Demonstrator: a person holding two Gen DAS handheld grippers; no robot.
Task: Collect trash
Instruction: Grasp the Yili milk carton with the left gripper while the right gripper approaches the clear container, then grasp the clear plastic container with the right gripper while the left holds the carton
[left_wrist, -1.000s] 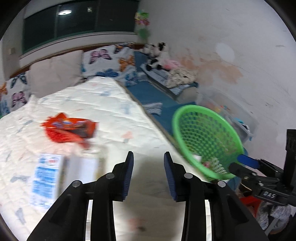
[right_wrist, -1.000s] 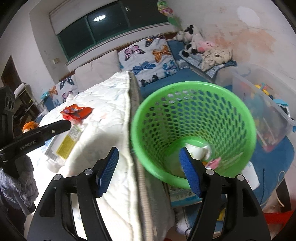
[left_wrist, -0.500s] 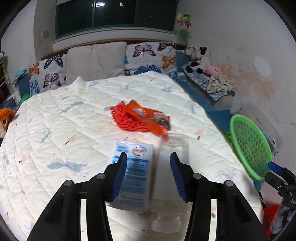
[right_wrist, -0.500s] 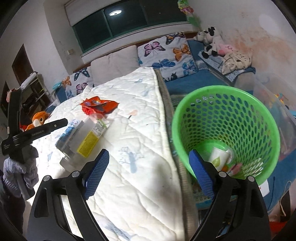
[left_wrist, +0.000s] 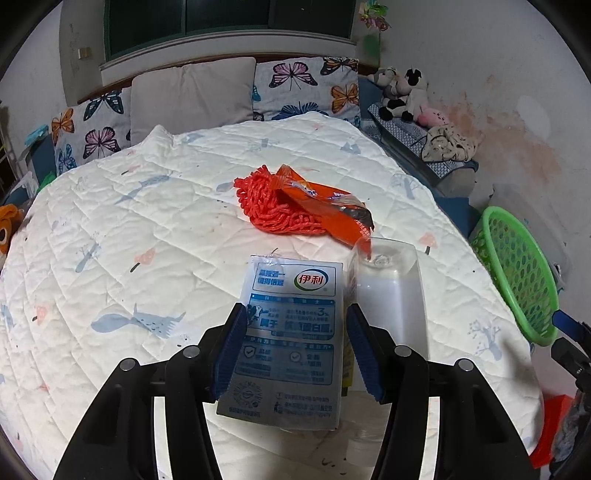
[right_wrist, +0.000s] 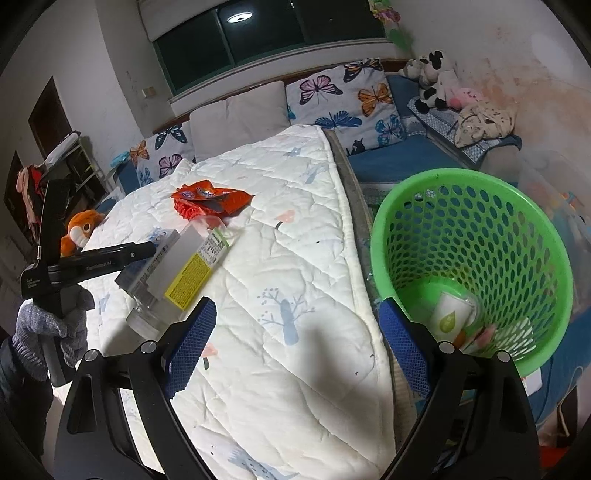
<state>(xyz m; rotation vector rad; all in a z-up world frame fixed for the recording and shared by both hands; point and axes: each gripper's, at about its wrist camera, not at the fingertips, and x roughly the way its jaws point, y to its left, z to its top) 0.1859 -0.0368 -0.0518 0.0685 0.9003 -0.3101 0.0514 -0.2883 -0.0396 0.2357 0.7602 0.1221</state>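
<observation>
A blue and white milk pouch (left_wrist: 291, 332) lies on the white quilted bed, next to a clear plastic bottle (left_wrist: 388, 295) with a yellow label (right_wrist: 188, 277). My left gripper (left_wrist: 295, 350) is open, its pads on either side of the pouch. Beyond lie an orange snack wrapper (left_wrist: 332, 214) and a red mesh bag (left_wrist: 269, 203). A green basket (right_wrist: 476, 258) with a paper cup (right_wrist: 452, 314) and scraps inside stands beside the bed. My right gripper (right_wrist: 295, 347) is open and empty, above the bed's edge beside the basket.
Butterfly pillows (left_wrist: 306, 88) and a grey pillow (left_wrist: 192, 96) line the head of the bed. Stuffed toys (right_wrist: 436, 85) sit on a blue bench by the wall. An orange plush (right_wrist: 79, 229) lies at the far left. A clear storage box (right_wrist: 554, 192) stands behind the basket.
My left gripper has swung left from the basket to the bed and opened around the milk pouch. My right gripper has opened wider and drawn back from the basket.
</observation>
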